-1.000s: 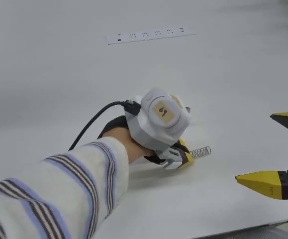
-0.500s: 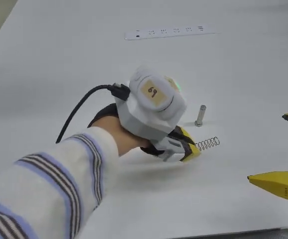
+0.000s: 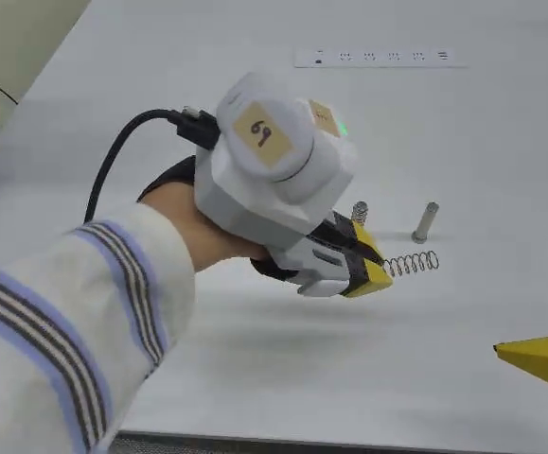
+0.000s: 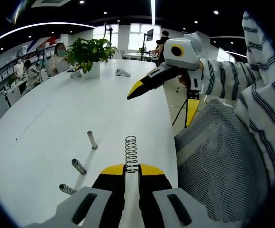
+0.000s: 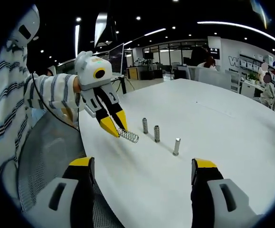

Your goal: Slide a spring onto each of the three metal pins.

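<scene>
My left gripper (image 3: 376, 272) is shut on one end of a wire spring (image 3: 413, 264), which sticks out level just above the white table. In the left gripper view the spring (image 4: 131, 153) rises from the closed yellow tips (image 4: 132, 167). A bare metal pin (image 3: 426, 222) stands upright just beyond the spring. Left of it is a pin wearing a spring (image 3: 360, 212), partly behind the gripper. The right gripper view shows two sprung pins (image 5: 145, 125) (image 5: 156, 134) and the bare pin (image 5: 176, 146) in a row. My right gripper (image 5: 142, 166) is open wide and empty, short of the pins.
A white power strip (image 3: 380, 58) lies at the far side of the table. The table's near edge (image 3: 255, 441) runs below my left arm. A potted plant (image 4: 90, 52) stands far down the table, and a mesh chair (image 4: 213, 161) sits beside it.
The head camera has swung, so the pins have come into sight. My left gripper has risen a little toward the camera, still holding the spring. The right gripper stays open.
</scene>
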{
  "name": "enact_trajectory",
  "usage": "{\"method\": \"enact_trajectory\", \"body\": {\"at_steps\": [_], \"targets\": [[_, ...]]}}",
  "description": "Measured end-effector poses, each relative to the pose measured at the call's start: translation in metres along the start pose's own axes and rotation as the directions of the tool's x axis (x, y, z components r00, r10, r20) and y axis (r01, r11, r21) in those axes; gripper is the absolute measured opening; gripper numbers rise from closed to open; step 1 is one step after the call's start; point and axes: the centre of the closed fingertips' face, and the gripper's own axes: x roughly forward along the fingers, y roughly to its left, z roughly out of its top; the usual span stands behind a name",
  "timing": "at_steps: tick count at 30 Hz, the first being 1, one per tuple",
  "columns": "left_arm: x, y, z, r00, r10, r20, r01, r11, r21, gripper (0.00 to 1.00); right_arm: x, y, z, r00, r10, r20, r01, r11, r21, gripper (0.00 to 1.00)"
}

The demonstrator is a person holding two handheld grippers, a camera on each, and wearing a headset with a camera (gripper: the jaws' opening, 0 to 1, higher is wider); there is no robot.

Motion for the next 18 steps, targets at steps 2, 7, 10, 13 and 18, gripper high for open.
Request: {"method": "enact_trajectory", "body": {"at_steps": [2,7,10,13,18], "targets": [[-0.007,-0.004,0.000,0.9999,-0.006,0.009,0.006,1.000,-0.009,0.03,0.002,0.002,0.002,0.9998,0.021,0.000,-0.021,1.000,-0.006,0.82],[-0.022,-0.009,-0.006,0.9999,0.005,-0.012,-0.005,1.000,0.018,0.03,0.009,0.009,0.001,0.9974,0.070,-0.016,-0.070,0.997,-0.019,0.80],[-0.033,-0.007,-0.012,0.9987,0.039,-0.032,-0.038,0.999,0.011,0.03,0.012,0.011,0.003,0.9958,0.088,-0.023,-0.089,0.996,-0.030,0.79],[-0.040,-0.007,-0.016,0.9977,0.057,-0.036,-0.057,0.998,0.001,0.03,0.014,0.013,0.006,0.9939,0.109,-0.019,-0.110,0.993,-0.038,0.77],[-0.055,-0.009,-0.026,0.9955,0.081,-0.049,-0.082,0.996,-0.021,0.03,0.016,0.020,0.009,0.9850,0.169,-0.038,-0.171,0.982,-0.076,0.72]]}}
